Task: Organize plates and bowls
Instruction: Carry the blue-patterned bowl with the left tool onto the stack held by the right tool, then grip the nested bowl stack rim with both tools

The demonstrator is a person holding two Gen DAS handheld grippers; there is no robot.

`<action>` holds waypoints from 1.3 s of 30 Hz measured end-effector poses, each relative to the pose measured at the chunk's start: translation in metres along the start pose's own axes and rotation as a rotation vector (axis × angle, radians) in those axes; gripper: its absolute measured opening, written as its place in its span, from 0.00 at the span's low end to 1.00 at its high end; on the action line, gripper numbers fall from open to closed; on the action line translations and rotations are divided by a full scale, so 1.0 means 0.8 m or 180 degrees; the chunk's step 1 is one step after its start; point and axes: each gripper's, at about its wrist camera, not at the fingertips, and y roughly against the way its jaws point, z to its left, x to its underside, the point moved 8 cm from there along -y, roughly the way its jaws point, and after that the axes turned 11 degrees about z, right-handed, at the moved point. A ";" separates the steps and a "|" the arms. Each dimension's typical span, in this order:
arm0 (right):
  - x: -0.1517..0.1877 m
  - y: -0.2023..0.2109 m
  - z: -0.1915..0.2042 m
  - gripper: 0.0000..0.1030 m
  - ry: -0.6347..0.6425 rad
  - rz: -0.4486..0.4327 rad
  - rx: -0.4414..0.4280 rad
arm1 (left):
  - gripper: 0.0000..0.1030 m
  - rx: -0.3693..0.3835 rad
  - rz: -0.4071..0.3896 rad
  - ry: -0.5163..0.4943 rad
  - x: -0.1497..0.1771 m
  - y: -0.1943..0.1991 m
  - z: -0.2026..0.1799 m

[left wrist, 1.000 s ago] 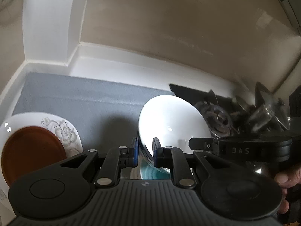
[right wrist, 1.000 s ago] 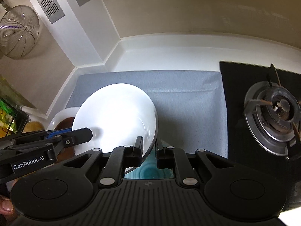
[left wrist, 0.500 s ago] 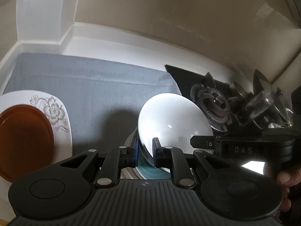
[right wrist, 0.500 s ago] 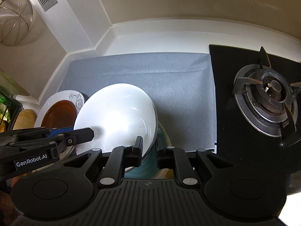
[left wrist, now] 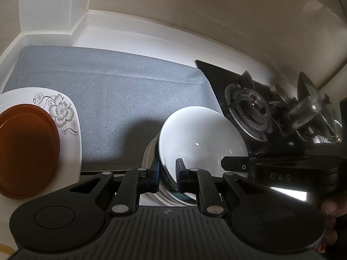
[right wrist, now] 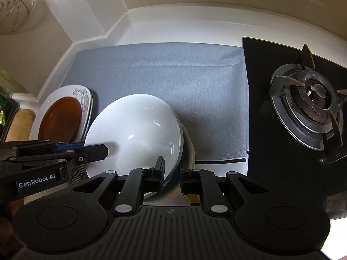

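A white bowl [left wrist: 201, 143] [right wrist: 138, 130] is held by both grippers, one on each side of its rim. My left gripper [left wrist: 167, 174] is shut on its left rim; my right gripper [right wrist: 171, 173] is shut on its right rim. The bowl sits in or just above a stack of bowls [left wrist: 151, 158] [right wrist: 188, 151] with a teal one inside, at the front edge of the grey mat [left wrist: 121, 99]. A brown plate [left wrist: 26, 149] [right wrist: 60, 121] lies on a white flowered plate [left wrist: 63, 110] [right wrist: 83, 99] at the left.
A black gas hob with a burner [right wrist: 312, 104] [left wrist: 249, 108] lies right of the mat. A pot with a glass lid [left wrist: 310, 110] stands on its far side. White walls and a corner close the back. A wire strainer [right wrist: 13, 6] hangs at the upper left.
Both grippers have come down and back toward the counter's front with the white bowl between them. The bowl now sits lower, over the bowl stack.
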 end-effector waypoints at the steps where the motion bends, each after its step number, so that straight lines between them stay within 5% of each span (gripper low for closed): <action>1: 0.000 -0.001 0.001 0.14 0.0006 0.0012 0.0005 | 0.15 -0.0003 0.0004 0.0003 0.000 0.000 0.000; 39: -0.001 -0.006 0.008 0.15 0.0084 0.0051 0.0110 | 0.15 -0.0470 -0.0053 -0.0285 -0.012 -0.038 -0.002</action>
